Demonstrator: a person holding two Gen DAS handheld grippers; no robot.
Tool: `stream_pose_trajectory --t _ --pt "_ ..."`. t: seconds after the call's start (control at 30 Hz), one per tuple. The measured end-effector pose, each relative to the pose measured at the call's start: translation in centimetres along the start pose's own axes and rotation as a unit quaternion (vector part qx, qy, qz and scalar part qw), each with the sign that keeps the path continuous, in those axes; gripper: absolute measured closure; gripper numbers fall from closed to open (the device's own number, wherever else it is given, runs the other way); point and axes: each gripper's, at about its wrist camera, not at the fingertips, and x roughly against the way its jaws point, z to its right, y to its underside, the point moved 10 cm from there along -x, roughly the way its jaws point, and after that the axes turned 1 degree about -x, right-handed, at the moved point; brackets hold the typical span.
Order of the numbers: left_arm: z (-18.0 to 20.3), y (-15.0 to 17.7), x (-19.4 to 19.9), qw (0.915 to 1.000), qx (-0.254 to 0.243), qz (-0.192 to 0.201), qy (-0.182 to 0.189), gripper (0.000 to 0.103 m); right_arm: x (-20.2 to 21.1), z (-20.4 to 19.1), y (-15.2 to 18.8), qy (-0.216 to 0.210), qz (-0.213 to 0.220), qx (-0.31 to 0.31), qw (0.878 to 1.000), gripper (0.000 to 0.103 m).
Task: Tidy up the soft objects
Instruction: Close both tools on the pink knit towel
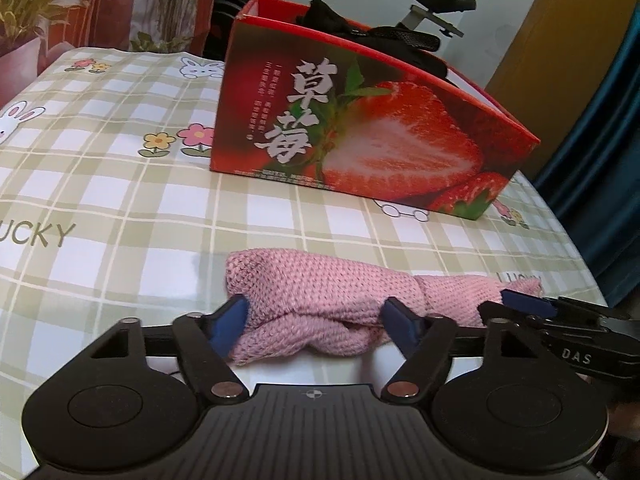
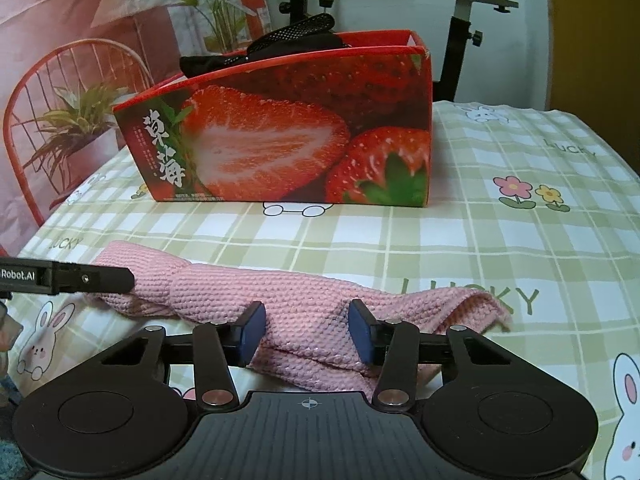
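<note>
Nearest the lens, saw the black linkage and blue pads of the left gripper (image 1: pixel 316 316), set low over the pink knitted cloth (image 1: pixel 320 280). Found both pads lying against the flanks of one bunched end of the cloth, with the fold filling the gap between them. Could not tell from that view whether they squeezed or merely touched.

Found the right gripper (image 2: pixel 308 328) narrower, its pads pressed into the cloth (image 2: pixel 304 292) from either side and the knit humped up between them. Read that as a pinch.

Noted the cloth lying on the checked tablecloth (image 1: pixel 120 200), rolled into a long strip. Saw its long axis running crosswise to both tools, not along them. Placed the left gripper toward one end and the right gripper further along, with a loose tail trailing past the right gripper's outer side. Saw each tool's finger at the edge of the other's view, so judged them side by side on the same strip.

Saw the strawberry box (image 1: pixel 360 120) standing beyond the cloth, well apart from it and open at the top, with dark fabric items (image 1: pixel 332 16) already poking above its slanted rim. Placed it ahead and rightward from the left wrist, ahead and slightly leftward from the right. Judged it roughly straight ahead of the pair, with neither hand clearly nearer. Judged the coming move a joint lift and carry forward, over the rim.
</note>
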Motion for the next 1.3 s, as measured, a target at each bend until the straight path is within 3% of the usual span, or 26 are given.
stream_pose_trajectory --t 0.2,0.33,0.57,0.77,1.0,1.3 --pt "0.0 0.1 0.1 1.0000 -0.001 0.003 0.001 0.038 0.9 0.1 -0.3 0.014 0.014 0.002 1.000 0.055" --pt "-0.4 0.1 0.2 0.9999 0.009 0.006 0.007 0.041 2.2 1.4 -0.8 0.057 0.039 -0.002 0.998 0.025" --pt "-0.2 0.2 0.2 1.0000 0.003 0.008 0.003 0.041 1.0 2.9 0.3 0.054 0.006 -0.041 0.998 0.022" --pt "-0.2 0.2 0.2 1.0000 0.002 0.008 0.003 0.041 0.5 1.0 0.3 0.021 -0.002 -0.017 1.000 0.039" --pt "-0.1 0.2 0.2 1.0000 0.000 0.009 0.003 0.041 0.2 -0.6 0.1 -0.004 0.001 0.006 1.000 0.074" --pt "-0.3 0.2 0.4 0.9998 0.011 0.012 0.010 0.043 0.4 -0.8 0.2 -0.012 0.011 0.006 1.000 0.080"
